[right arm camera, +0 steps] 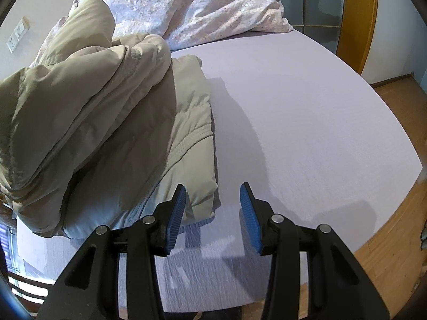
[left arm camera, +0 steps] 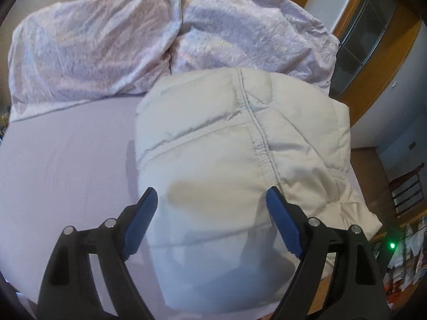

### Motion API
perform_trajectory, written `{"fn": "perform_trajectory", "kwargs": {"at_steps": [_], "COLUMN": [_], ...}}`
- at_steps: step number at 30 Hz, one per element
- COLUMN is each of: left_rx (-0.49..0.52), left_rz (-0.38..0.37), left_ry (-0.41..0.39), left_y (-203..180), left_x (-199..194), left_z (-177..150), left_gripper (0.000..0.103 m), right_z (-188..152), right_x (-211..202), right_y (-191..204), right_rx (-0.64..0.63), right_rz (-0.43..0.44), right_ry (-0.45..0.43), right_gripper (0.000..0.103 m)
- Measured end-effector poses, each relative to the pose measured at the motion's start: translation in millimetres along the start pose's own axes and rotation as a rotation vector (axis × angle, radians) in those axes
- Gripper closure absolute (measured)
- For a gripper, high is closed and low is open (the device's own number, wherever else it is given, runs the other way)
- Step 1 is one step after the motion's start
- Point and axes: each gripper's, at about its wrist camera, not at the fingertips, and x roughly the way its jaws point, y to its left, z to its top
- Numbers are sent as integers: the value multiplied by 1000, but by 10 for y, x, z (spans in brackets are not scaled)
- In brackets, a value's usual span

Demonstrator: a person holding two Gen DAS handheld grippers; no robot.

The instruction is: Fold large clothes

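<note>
Left wrist view shows the left hand-held gripper point(left arm camera: 210, 197) spread wide above a folded beige padded jacket point(left arm camera: 226, 146), nothing between its blue pads point(left arm camera: 283, 224). The jacket lies on the bed point(left arm camera: 66, 160) near its right edge, with a crumpled pale duvet point(left arm camera: 106, 45) along the far edge. From the right wrist, the right hand-held gripper point(right arm camera: 213, 194) hangs partly open over bare sheet (empty too), just beside the jacket's near corner.

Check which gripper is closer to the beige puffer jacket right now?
Left. The left gripper hovers over the beige puffer jacket, jaws open and empty. The right gripper sits off its corner, mostly over the bed sheet.
</note>
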Motion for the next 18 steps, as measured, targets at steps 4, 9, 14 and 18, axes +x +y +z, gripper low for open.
{"fn": "perform_trajectory", "kwargs": {"at_steps": [4, 9, 14, 18], "left_rx": [-19, 13, 39, 59], "left_rz": [-36, -43, -30, -33], "left_ry": [9, 34, 40, 50], "left_y": [-64, -248, -421, -516], "left_x": [168, 387, 559, 683], "left_z": [27, -17, -38, -72], "left_gripper": [18, 18, 18, 17], "right_z": [-2, 15, 93, 258], "right_x": [-40, -88, -194, -472], "right_y": [-44, -141, -227, -258], "right_rx": [11, 36, 60, 64], "right_rz": [-10, -22, -31, -26], "right_ry": [-7, -16, -43, -120], "right_gripper": [58, 58, 58, 58]}}
